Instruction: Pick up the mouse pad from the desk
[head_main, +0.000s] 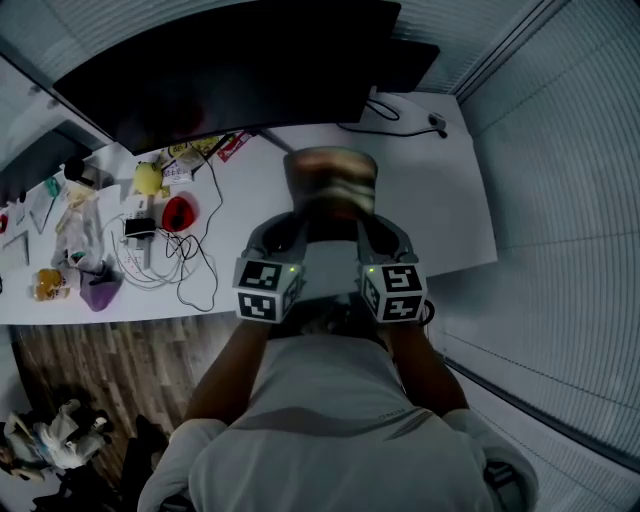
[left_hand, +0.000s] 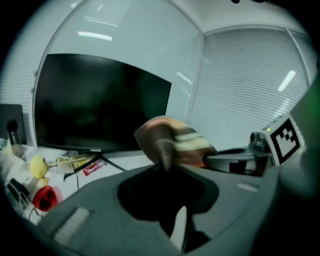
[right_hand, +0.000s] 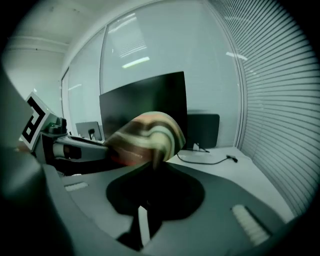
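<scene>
Mouse pad (head_main: 331, 180) is off the tabletop (head_main: 445, 205), in the air at centre frame in the head view, in front of the wide black monitor (head_main: 230, 70). It's a soft, thin sheet that droops and curls into a dome. The print is wavy bands of brown, cream and orange, motion-blurred in every view.

Left claw (head_main: 297, 218) pinches the pad's near left edge and right claw (head_main: 364, 218) the near right edge. Both claws are pressed almost together, with only the thin pad between the tips. The jaws are matte grey plastic with rounded shoulders.

Head view only:
- The tabletop is smooth and white. The clutter sits at frame left: a round yellow toy (head_main: 148, 178), a glossy red thing (head_main: 178, 212) and a tangle of thin cables (head_main: 185, 262).
- Wood-grain floor (head_main: 100, 360) at lower left.
- Both marker cubes side by side, below the pad.

Left gripper view only:
- The left claw (left_hand: 165, 164) bites the pad (left_hand: 175, 142) from below.
- The right claw's marker cube (left_hand: 284, 140) at the right edge.
- Slatted blinds (left_hand: 245, 85) behind.

Right gripper view only:
- The right claw (right_hand: 152, 162) on the pad (right_hand: 147, 135).
- A second dark panel (right_hand: 202, 130) behind the monitor.
- A loose black cable (right_hand: 205, 161) on bare tabletop at right.
</scene>
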